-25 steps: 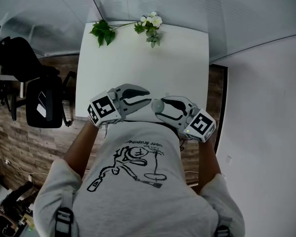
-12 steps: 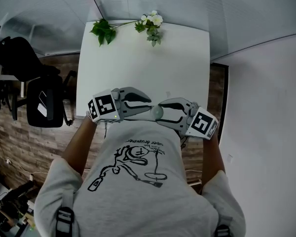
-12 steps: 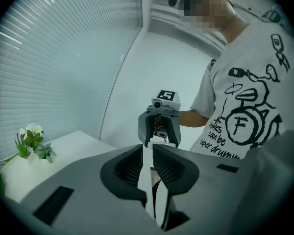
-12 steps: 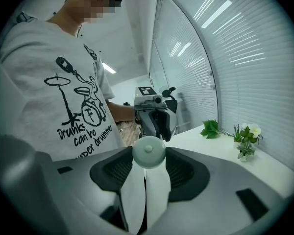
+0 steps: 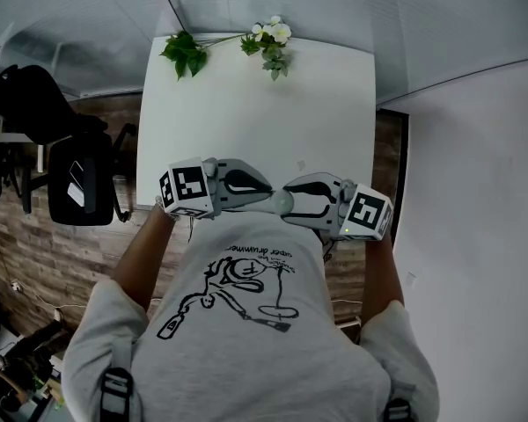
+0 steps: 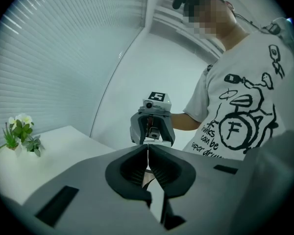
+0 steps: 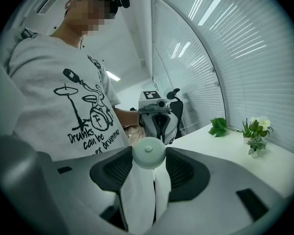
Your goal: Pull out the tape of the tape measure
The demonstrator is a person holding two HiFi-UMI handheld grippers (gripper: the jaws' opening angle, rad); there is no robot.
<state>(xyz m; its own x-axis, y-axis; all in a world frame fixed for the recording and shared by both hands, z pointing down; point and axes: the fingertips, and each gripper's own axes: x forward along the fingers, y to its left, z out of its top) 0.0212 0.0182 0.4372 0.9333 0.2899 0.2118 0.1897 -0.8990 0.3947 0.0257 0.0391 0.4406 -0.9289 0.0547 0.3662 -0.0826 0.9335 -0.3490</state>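
Looking down on a white table (image 5: 246,104), with green leaves (image 5: 183,55) and white flowers (image 5: 271,40) lying at its far edge. Wood-plank floor (image 5: 62,253) to the left of it, with a black chair (image 5: 79,178) standing there. Pale slatted blinds (image 5: 70,25) beyond, and a plain white surface off to the right.

Seen from the head view only as two grey tools meeting tip to tip over the near table edge, just in front of a grey printed T-shirt (image 5: 246,323). Shown close in the right gripper view: a round, pale tape measure (image 7: 148,152) clamped by the right gripper (image 5: 288,200), with white strips hanging below the case, too unclear to name. Shown in the left gripper view and nowhere else: the left gripper (image 6: 148,147) pinched almost flat on a thin pale tape (image 6: 148,156) running edge-on between its pads, straight across from the other tool.

Held out on bare forearms (image 5: 145,249), elbows wide. Both tools lying close to level and turned inward to face each other, marker cubes outermost. Tape measure sitting where the two tips meet, in the air above the table's near edge.
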